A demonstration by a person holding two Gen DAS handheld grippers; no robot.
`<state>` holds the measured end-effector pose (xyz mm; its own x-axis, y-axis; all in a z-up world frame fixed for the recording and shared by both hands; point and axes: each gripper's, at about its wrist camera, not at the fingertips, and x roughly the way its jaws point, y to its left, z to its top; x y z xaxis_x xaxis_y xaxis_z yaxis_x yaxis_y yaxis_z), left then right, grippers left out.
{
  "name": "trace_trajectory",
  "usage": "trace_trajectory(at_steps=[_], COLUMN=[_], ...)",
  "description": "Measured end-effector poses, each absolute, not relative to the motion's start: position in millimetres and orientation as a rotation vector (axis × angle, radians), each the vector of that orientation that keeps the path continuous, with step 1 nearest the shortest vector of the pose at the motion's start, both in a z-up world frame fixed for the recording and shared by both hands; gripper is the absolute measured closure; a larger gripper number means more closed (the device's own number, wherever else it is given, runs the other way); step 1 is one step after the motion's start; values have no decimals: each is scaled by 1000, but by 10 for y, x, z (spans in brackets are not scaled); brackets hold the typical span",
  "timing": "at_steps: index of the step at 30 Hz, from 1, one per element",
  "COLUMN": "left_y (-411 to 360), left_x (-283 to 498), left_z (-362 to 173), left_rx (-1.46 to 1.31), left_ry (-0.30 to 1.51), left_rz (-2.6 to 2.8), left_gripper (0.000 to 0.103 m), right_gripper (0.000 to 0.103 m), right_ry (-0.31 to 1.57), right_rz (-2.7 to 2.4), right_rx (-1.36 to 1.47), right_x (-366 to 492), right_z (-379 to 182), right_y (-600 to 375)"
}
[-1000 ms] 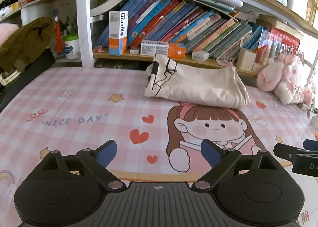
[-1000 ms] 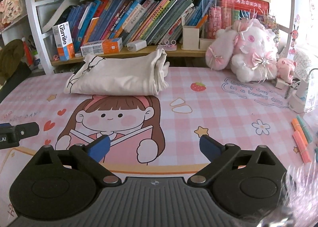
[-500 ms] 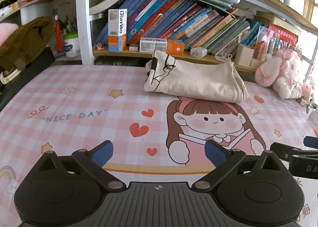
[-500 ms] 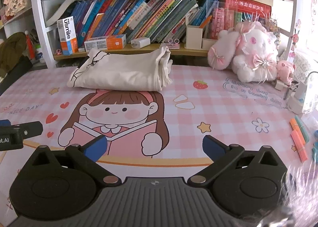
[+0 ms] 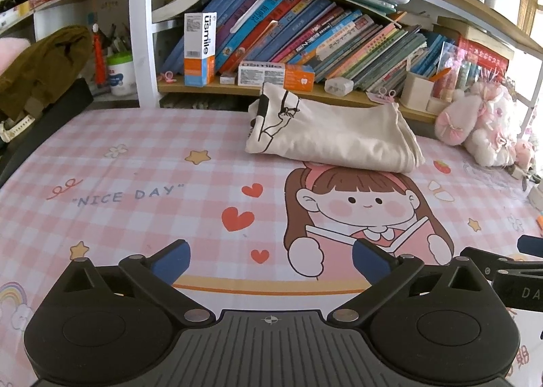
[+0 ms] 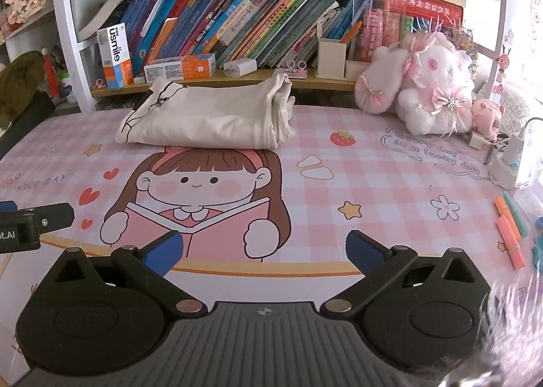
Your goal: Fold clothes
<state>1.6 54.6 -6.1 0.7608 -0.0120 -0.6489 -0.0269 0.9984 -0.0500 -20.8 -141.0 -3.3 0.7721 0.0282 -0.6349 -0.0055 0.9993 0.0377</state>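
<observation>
My left hand-held gripper (image 5: 270,259) and right hand-held gripper (image 6: 264,248) both gape empty over the pink counter (image 5: 135,163); the left's jaws have just been opening. The folded cream shirt (image 6: 207,120) lies well beyond.

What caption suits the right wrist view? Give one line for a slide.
Open right tool hovers empty over the pink cartoon mat, the folded cream garment lying by the bookshelf.

Left wrist view low over the desk (image 5: 101,156) near edge, facing the bookshelf (image 5: 305,88) at the far edge, right wrist view alongside, same heading, both sharing the folded cream garment (image 5: 332,136) near the far edge.
</observation>
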Motion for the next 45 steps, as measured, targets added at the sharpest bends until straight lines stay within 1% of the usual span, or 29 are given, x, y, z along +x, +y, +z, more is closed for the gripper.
trace_trajectory(at_steps=[45], left_y=[514], left_x=[121], left_z=[-123], left_rx=[-50], left_ry=[729], left_rz=[4], left_gripper=[0], right_gripper=[0], right_ry=[715], right_rz=[30], right_rx=[33], right_x=[-109], right_z=[-90], right_y=[-1351])
